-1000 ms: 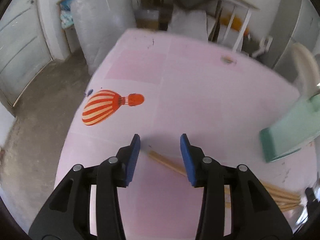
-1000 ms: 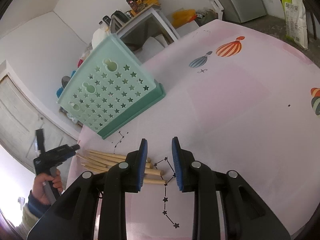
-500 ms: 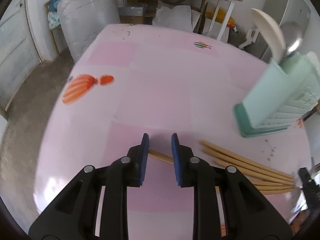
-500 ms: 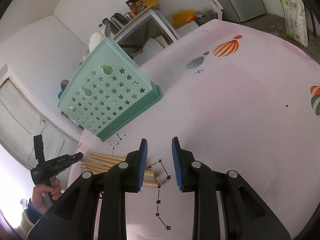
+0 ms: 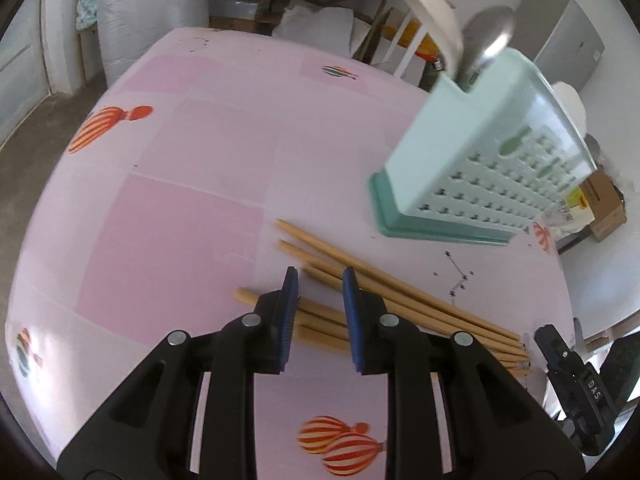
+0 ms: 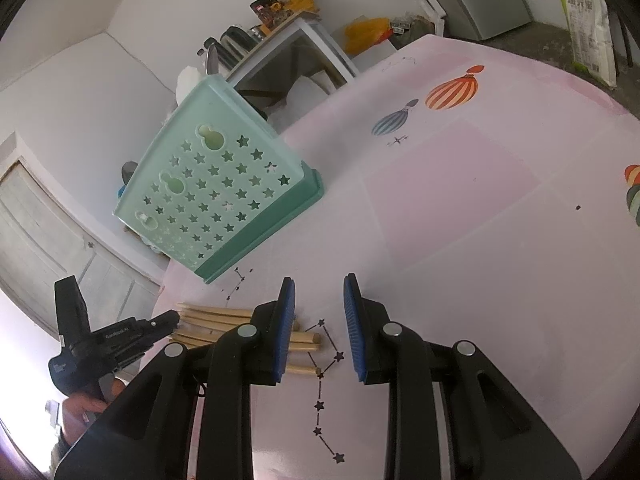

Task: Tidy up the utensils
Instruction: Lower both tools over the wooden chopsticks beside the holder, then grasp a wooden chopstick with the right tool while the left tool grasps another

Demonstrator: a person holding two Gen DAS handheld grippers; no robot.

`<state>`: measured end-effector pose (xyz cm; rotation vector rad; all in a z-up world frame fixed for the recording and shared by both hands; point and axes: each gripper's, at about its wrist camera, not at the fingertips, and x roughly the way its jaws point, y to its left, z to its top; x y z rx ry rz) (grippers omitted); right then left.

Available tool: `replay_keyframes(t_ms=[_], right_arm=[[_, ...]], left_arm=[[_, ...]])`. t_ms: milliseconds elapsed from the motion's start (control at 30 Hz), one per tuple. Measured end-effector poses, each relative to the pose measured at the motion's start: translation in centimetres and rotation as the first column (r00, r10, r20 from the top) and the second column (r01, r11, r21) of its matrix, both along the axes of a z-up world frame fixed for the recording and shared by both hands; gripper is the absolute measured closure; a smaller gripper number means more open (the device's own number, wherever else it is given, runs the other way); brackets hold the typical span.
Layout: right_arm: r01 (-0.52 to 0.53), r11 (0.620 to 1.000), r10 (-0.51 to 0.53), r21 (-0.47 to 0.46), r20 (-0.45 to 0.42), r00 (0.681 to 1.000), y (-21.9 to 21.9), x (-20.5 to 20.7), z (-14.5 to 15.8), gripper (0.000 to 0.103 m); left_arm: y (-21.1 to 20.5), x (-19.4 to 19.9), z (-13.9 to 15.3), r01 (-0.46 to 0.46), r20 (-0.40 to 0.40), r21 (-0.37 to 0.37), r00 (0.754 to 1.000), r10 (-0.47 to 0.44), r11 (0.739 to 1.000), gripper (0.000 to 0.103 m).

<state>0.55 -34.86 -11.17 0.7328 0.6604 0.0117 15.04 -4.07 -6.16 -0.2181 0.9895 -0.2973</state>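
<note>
Left wrist view: left gripper seen parted above wooden chopsticks lying loose on pink tablecloth, near green utensil holder; nothing clamped. Right gripper likewise parted, empty

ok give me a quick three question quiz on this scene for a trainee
1. True or false: the chopsticks lie flat on the pink tablecloth.
2. What pokes out of the green holder? A) spoon B) whisk C) scissors
3. How many chopsticks does the right gripper hold?

Key
1. True.
2. A, a metal spoon.
3. None; its jaws stand apart with only cloth between them.
</note>
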Motion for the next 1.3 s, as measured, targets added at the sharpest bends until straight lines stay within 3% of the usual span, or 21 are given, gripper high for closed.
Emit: replay_keyframes(t_ms=[167,300,367,433,533,600,667,700,867,1067,1300], right_arm=[[-0.004,1.0,0.004,-0.006,-0.003,1.0,-0.5,-0.2,0.4,0.078],[-0.001,1.0,0.001,-0.006,0.019,1.0,-1.9,-0.4,1.6,0.078],[-0.052,0.999,0.052,-0.014,0.015,0.999,-2.0,0.6,2.4,0.078],[-0.151,0.987,0.151,-0.049,-0.016,0.988,-0.9,2.7,3.0,0.077],[-0.312,0.946,0.304,-0.082,-0.1,0.947,1.4,5.9,3.3,0.077],[-0.395,0.907,0.37,-0.143,-0.172,0.913,3.3,7.9,3.1,0.077],[-0.44,0.884,0.403,-0.16,-0.217,0.889,4.4,8.9,2.6,0.077],[-0.459,0.875,0.418,-0.152,-0.239,0.876,4.8,9.3,2.2,0.077],[-0.497,0.859,0.456,-0.122,-0.259,0.852,6.2,9.0,2.0,0.077],[-0.509,0.856,0.473,-0.092,-0.261,0.842,8.7,8.2,1.6,0.08],[-0.506,0.863,0.489,-0.003,-0.254,0.835,11.6,7.9,0.8,0.09]], left_arm=[[-0.3,0.0,0.0,0.021,0.003,-0.039,1.0,-0.021,0.999,0.082],[0.7,-1.2,2.0,0.056,0.102,-0.019,0.993,-0.054,0.998,0.082],[0.8,-2.3,2.7,0.109,0.119,-0.005,0.987,-0.108,0.994,0.082],[0.7,-3.1,2.5,0.153,0.084,-0.012,0.985,-0.152,0.988,0.082],[0.9,-4.5,1.4,0.206,-0.027,-0.12,0.977,-0.211,0.971,0.082],[0.6,-5.2,0.1,0.227,-0.099,-0.237,0.962,-0.256,0.945,0.082],[0.3,-5.5,-1.1,0.221,-0.146,-0.295,0.951,-0.272,0.93,0.082],[0.2,-5.6,-1.5,0.211,-0.147,-0.335,0.951,-0.272,0.918,0.082],[-0.4,-4.7,-2.1,0.165,-0.146,-0.397,0.96,-0.239,0.903,0.082],[-0.6,-3.4,-2.2,0.1,-0.169,-0.385,0.97,-0.176,0.917,0.087],[0.5,-2.2,-1.0,0.044,-0.127,-0.278,0.988,-0.083,0.959,0.087]])
